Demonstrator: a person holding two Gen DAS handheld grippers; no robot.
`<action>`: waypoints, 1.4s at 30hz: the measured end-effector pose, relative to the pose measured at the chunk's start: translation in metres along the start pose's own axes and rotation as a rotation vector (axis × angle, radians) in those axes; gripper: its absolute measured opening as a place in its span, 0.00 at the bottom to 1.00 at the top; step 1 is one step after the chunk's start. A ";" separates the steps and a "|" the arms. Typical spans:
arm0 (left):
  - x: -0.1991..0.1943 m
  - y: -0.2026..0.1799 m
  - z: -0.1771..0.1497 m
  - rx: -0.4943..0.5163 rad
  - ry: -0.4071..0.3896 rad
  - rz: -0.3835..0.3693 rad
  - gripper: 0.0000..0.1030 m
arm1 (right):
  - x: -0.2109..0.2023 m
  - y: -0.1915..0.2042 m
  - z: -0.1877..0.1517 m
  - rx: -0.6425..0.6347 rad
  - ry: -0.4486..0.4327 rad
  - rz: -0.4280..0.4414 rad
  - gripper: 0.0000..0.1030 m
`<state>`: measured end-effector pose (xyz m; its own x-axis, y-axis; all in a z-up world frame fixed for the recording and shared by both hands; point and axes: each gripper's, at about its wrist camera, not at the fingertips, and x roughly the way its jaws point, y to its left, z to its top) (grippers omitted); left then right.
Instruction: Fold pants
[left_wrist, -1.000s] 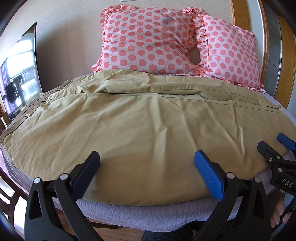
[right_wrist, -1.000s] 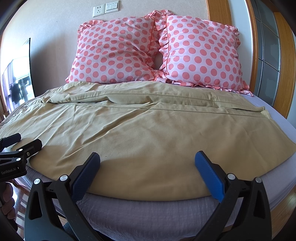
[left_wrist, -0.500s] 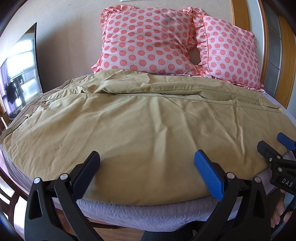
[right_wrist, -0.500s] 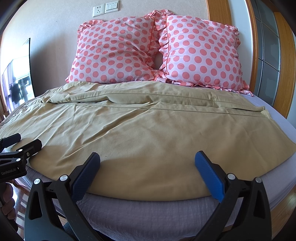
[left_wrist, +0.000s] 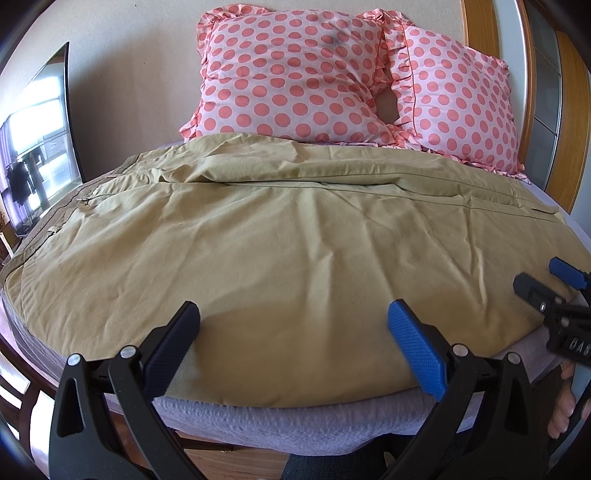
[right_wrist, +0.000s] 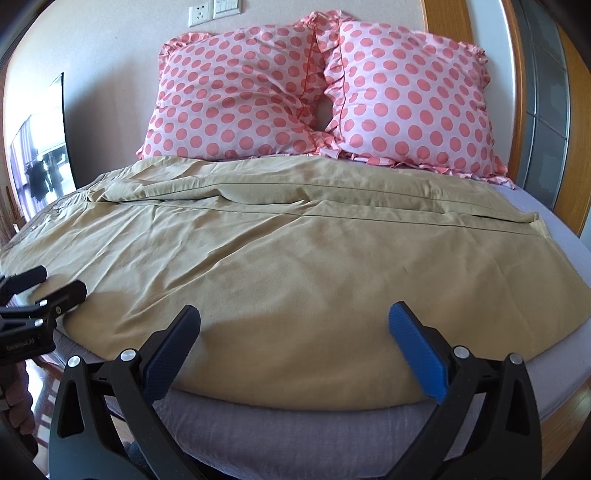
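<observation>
Khaki pants (left_wrist: 280, 243) lie spread sideways across the bed, waistband at the left, leg hems at the right; they also show in the right wrist view (right_wrist: 295, 266). My left gripper (left_wrist: 293, 332) is open and empty, hovering just above the pants' near edge. My right gripper (right_wrist: 295, 332) is open and empty over the same near edge, further right. The right gripper also shows at the right edge of the left wrist view (left_wrist: 543, 280), and the left gripper at the left edge of the right wrist view (right_wrist: 48, 284).
A grey sheet covers the bed (right_wrist: 332, 428). Two pink polka-dot pillows (right_wrist: 317, 96) lean on the wall behind the pants. A mirror or screen (left_wrist: 33, 136) stands at the left. A wooden frame (right_wrist: 576, 147) runs along the right.
</observation>
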<state>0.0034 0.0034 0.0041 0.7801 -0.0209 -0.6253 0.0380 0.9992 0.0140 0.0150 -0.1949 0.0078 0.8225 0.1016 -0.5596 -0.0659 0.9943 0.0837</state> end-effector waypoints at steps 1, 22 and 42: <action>-0.001 0.003 0.001 -0.002 0.016 -0.012 0.98 | -0.002 -0.007 0.007 0.033 -0.010 0.011 0.99; 0.008 0.041 0.053 -0.067 -0.091 0.004 0.98 | 0.216 -0.298 0.193 0.706 0.290 -0.530 0.57; 0.009 0.069 0.051 -0.205 -0.100 -0.107 0.98 | 0.062 -0.291 0.085 0.784 -0.072 -0.152 0.01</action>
<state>0.0447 0.0702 0.0396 0.8368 -0.1197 -0.5343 0.0036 0.9770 -0.2132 0.1329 -0.4805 0.0192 0.8269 -0.0622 -0.5589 0.4438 0.6825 0.5807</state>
